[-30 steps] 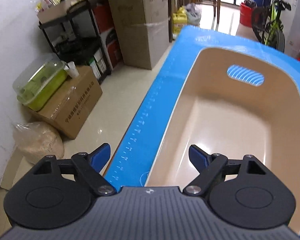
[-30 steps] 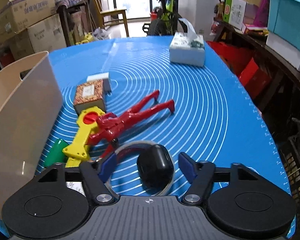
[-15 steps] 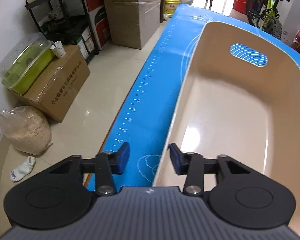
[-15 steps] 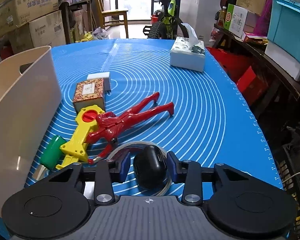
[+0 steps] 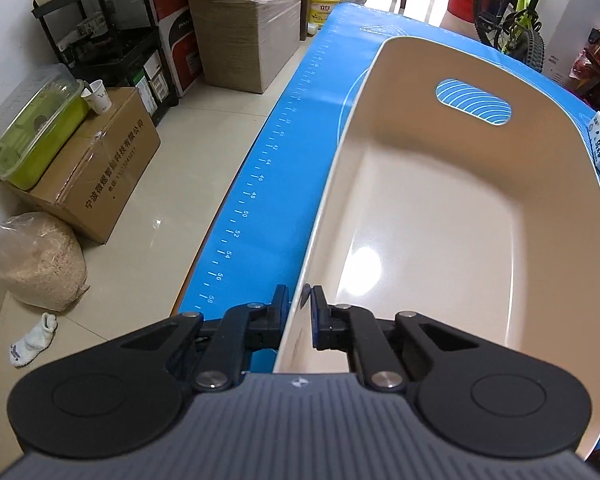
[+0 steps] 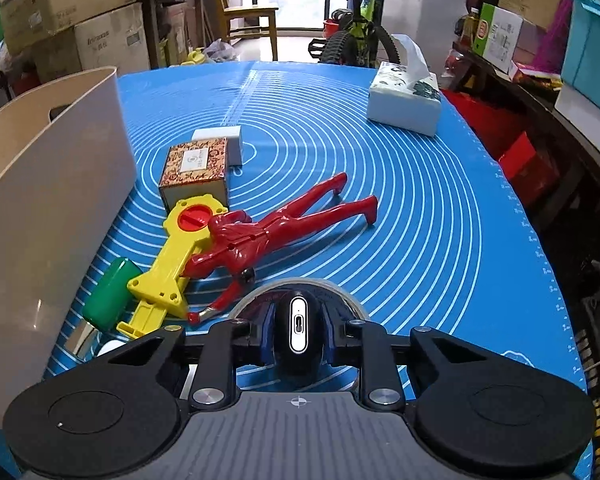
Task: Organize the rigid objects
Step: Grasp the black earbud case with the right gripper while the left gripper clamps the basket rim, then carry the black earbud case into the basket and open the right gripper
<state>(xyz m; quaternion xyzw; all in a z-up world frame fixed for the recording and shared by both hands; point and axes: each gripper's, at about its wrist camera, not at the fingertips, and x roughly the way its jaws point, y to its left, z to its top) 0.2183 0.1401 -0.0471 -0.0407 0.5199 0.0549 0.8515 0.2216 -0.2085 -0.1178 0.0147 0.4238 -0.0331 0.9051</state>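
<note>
My left gripper (image 5: 299,304) is shut on the near left rim of the empty beige bin (image 5: 440,216), one finger outside the wall and one inside. The bin (image 6: 40,200) stands at the left in the right wrist view. My right gripper (image 6: 298,330) is shut on a black earbud case (image 6: 298,336), held above a clear tape ring (image 6: 300,286). On the blue mat (image 6: 420,200) lie a red figure (image 6: 276,228), a yellow toy gun (image 6: 172,256), a green cylinder (image 6: 108,294), a patterned box (image 6: 194,172) and a white box (image 6: 220,138).
A tissue box (image 6: 406,104) sits at the mat's far right. The mat's left edge (image 5: 236,224) drops to the floor with cardboard boxes (image 5: 88,172), a sack (image 5: 36,260) and a sock (image 5: 32,340). Shelves and crates stand right of the table (image 6: 560,92).
My left gripper closed from wide open onto the bin's rim. My right gripper closed on the black earbud case and lifted it, turning it upright with its port facing the camera.
</note>
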